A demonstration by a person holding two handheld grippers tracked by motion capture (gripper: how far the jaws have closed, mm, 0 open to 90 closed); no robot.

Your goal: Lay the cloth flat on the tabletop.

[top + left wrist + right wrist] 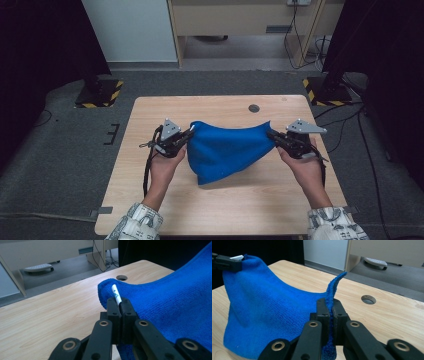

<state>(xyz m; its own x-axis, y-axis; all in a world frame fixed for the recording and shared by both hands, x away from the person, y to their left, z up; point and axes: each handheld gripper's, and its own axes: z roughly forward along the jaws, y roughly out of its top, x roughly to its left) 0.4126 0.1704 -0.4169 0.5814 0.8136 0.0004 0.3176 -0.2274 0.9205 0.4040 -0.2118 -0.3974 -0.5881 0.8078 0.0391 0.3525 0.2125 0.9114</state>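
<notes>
A blue towel [225, 150] hangs stretched between both grippers above the wooden table [150, 190], its lower edge sagging onto the tabletop. My left gripper [189, 134] is shut on the towel's left corner [107, 288], where a white tag [116, 293] sticks up between the jaws. On the other side, my right gripper [272, 135] is shut on the right corner [335, 285], which pokes up past the jaws. In the right gripper view the towel [267, 315] drapes away to the left gripper [237, 265].
A round cable hole [254, 108] lies in the table behind the towel. Two stand bases with yellow-black tape [100, 92] [325, 90] sit on the grey floor beyond the table's far corners. Cables [295, 40] hang by a desk at the back.
</notes>
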